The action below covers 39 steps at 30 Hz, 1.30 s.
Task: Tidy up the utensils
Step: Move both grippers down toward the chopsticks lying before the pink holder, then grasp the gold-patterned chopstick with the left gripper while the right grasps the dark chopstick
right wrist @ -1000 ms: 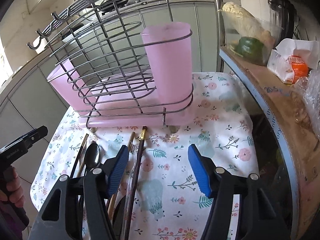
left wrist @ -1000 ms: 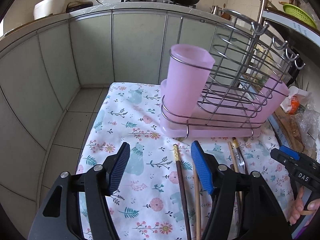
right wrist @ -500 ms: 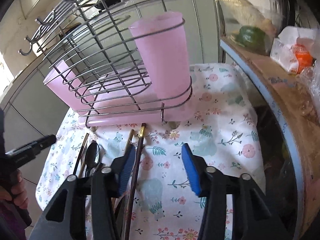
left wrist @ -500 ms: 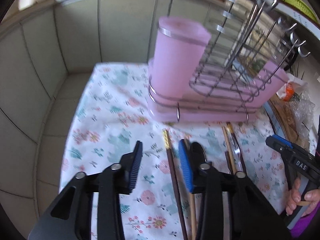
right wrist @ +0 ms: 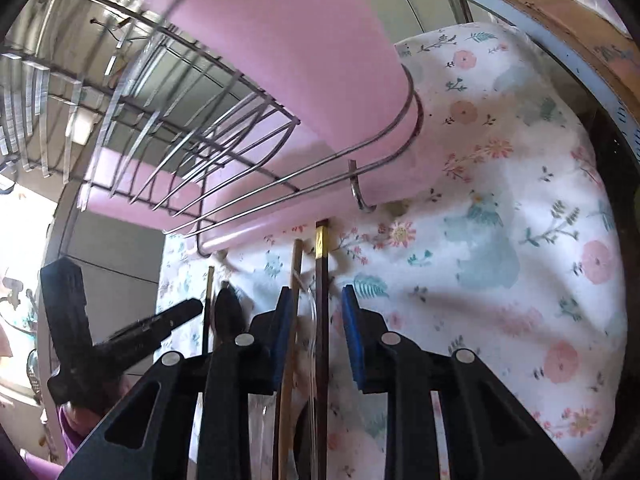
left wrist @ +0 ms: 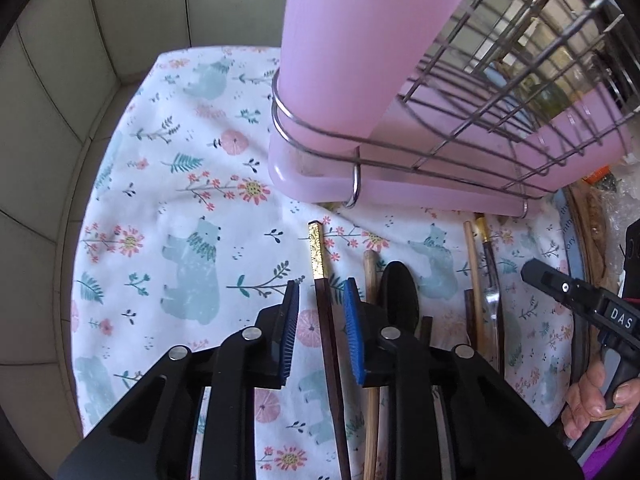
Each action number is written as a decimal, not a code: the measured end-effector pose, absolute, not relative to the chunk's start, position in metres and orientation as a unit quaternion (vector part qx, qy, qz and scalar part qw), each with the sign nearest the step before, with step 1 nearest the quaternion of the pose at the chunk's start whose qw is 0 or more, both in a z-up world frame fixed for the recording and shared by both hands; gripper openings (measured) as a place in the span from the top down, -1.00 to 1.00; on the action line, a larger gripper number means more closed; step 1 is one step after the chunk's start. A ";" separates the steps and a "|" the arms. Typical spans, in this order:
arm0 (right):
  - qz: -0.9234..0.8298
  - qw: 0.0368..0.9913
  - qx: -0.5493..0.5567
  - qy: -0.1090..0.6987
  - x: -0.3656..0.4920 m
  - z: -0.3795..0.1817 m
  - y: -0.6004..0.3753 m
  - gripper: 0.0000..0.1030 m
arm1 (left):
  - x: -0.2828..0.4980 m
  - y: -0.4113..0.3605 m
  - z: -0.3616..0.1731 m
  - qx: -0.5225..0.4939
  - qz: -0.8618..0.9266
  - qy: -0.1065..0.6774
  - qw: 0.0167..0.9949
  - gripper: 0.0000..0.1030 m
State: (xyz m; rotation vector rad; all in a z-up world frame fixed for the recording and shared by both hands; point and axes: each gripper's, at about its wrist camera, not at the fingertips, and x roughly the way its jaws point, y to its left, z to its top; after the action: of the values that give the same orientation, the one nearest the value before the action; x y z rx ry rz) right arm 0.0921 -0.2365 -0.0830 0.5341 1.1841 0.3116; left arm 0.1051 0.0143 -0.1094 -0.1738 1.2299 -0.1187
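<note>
Down flat on the flowery cloth (left wrist: 180, 200), just in front of the pink cup (left wrist: 340, 60) in the wire rack (left wrist: 500, 80): one dark chopstick (left wrist: 320, 264) with a gold tip. Right over it now, the left gripper (left wrist: 320, 300), much lower and closer than a second ago, when it hung wide open above the cloth. Closing at this moment, with the chopstick between the blue pads (left wrist: 290, 320) but a small gap on each side, so no hold yet. Just beside it on the right, a pale stick and a black spoon (left wrist: 398, 292), outside the jaws. Same story over at the right gripper (right wrist: 316, 308): dropped down from higher up, wide open before, closing now. Between its jaws a second dark chopstick (right wrist: 321, 280) with a gold band, a pale wooden chopstick (right wrist: 295, 280) close against the left pad, and something shiny, too blurred to name. Not squeezed tight yet either. Means the picking up is about to happen, probably one grab for each hand. Could catch two sticks at once on the right side. Nothing in the pink cup or rack yet, as far as can be seen.
</note>
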 end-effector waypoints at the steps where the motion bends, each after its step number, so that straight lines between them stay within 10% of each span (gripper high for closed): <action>1: 0.141 0.787 0.244 0.549 0.094 -0.085 -0.233 0.52 | 0.107 0.014 -0.112 -0.086 -0.055 0.579 0.809 0.62; 3: 0.132 0.792 0.231 0.550 0.101 -0.089 -0.225 0.52 | 0.109 0.016 -0.119 -0.096 -0.052 0.586 0.803 0.87; 15: 0.111 0.796 0.201 0.560 0.127 -0.115 -0.201 0.86 | 0.101 0.035 -0.122 -0.134 -0.055 0.574 0.806 0.90; 39: 0.105 0.787 0.161 0.586 0.103 -0.103 -0.239 0.83 | 0.108 0.041 -0.131 -0.089 -0.042 0.608 0.788 0.87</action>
State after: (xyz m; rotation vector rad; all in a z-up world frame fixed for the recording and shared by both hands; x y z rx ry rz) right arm 0.1031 -0.2391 -0.1033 0.3461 1.2631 0.2260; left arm 0.1085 0.0408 -0.1313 -0.1928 1.3105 -0.0904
